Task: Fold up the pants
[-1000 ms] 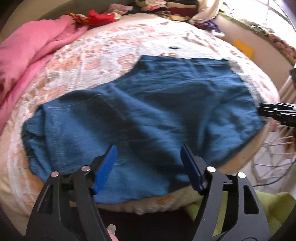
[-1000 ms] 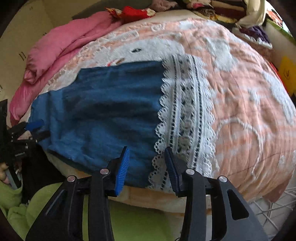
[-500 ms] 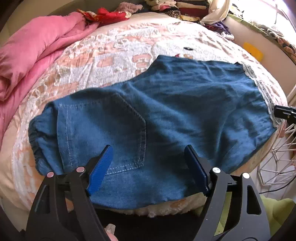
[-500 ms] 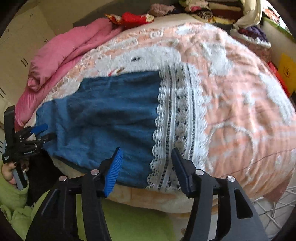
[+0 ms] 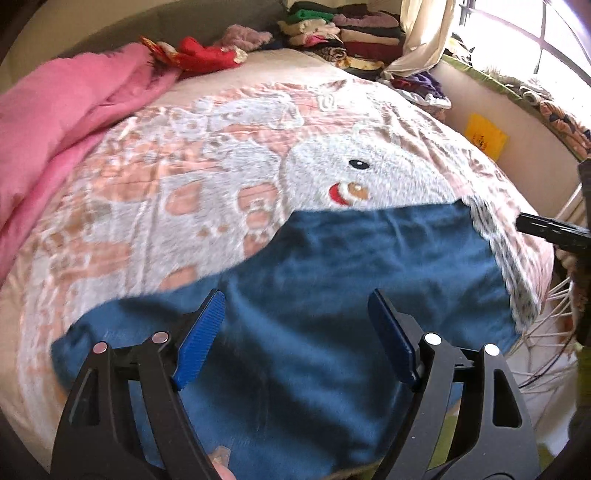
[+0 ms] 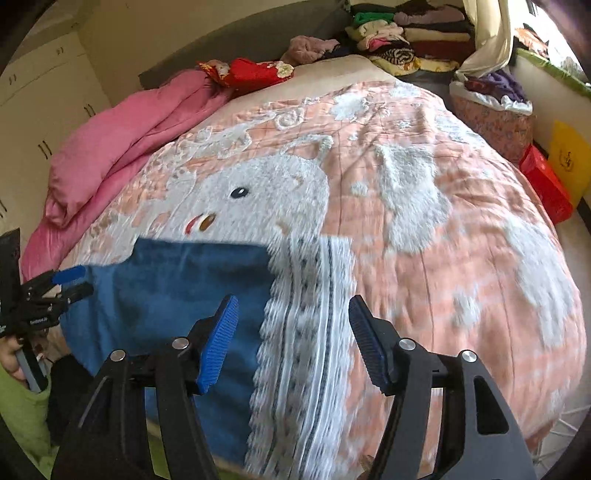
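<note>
Blue denim pants (image 5: pixel 332 280) lie flat on the bed near its front edge, with a white lace cuff (image 6: pixel 306 332) at their right end. My left gripper (image 5: pixel 295 332) is open and empty, just above the pants' waist half. My right gripper (image 6: pixel 291 332) is open and empty over the lace cuff. The left gripper also shows at the left edge of the right wrist view (image 6: pixel 55 288), and the right gripper at the right edge of the left wrist view (image 5: pixel 554 230).
The bed has a peach and white blanket (image 6: pixel 443 240). A pink duvet (image 5: pixel 55 122) lies along the left side. Red cloth (image 6: pixel 251 72) and stacked clothes (image 6: pixel 406 33) sit at the far end. A white wire basket (image 5: pixel 546 325) stands right of the bed.
Both grippers have moved forward over the pants and tilted up toward the far end of the bed. The right gripper has opened wider. The pants have not moved.
</note>
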A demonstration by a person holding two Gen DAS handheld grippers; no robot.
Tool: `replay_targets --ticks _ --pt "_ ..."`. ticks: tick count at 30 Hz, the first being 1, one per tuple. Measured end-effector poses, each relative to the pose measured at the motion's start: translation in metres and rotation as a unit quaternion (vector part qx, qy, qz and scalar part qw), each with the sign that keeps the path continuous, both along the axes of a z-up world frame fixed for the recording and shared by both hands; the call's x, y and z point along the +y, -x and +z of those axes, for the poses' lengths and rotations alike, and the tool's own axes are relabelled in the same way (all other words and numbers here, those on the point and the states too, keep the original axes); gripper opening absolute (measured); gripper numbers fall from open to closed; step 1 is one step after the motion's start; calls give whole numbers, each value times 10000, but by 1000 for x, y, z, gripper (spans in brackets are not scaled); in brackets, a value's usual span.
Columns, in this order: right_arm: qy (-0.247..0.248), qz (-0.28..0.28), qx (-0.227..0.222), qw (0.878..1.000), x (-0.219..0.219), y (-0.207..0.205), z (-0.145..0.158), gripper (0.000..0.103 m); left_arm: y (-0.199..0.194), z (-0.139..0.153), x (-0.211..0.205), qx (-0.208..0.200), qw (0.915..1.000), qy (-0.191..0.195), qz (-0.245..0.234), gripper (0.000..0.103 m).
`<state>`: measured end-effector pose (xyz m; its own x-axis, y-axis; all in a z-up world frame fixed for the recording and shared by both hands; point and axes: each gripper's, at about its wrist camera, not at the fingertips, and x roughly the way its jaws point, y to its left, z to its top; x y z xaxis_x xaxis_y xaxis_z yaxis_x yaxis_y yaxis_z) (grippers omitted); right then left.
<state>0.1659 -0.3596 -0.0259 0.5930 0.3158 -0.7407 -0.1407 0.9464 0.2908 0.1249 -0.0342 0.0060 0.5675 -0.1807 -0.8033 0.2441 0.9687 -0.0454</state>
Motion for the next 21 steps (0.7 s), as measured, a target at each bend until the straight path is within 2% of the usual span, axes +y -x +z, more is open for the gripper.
replay_targets --ticks 6,9,12,14,15,16,17,19,21 --pt "-268 -23 397 9989 -14 -52 -29 61 -56 -20 0 298 9995 9 135 72" --pt "-456 84 626 9970 -17 -67 -47 61 -78 -37 5 544 9982 105 245 72" --pt "-549 210 612 9964 -16 -69 -55 60 -91 -53 4 744 9966 240 260 72" --pt "-630 347 554 9959 -16 -67 -56 44 -91 -61 -2 791 9962 321 184 58" --pt "-704 472 538 9949 -14 -65 -56 29 -90 -60 -7 759 9965 318 119 36" --pt "-754 604 499 9941 -12 -63 -55 21 -86 -59 -13 733 9965 398 -49 12" --pt "-794 723 418 9933 -10 -59 -51 20 -84 -56 -17 705 9967 387 -104 5" --pt "-686 817 171 9941 -7 -52 -36 18 -81 -48 -22 558 9981 215 -124 3" --pt "-573 822 -229 9947 -9 -49 -11 17 -81 -33 -19 333 9990 299 -67 3"
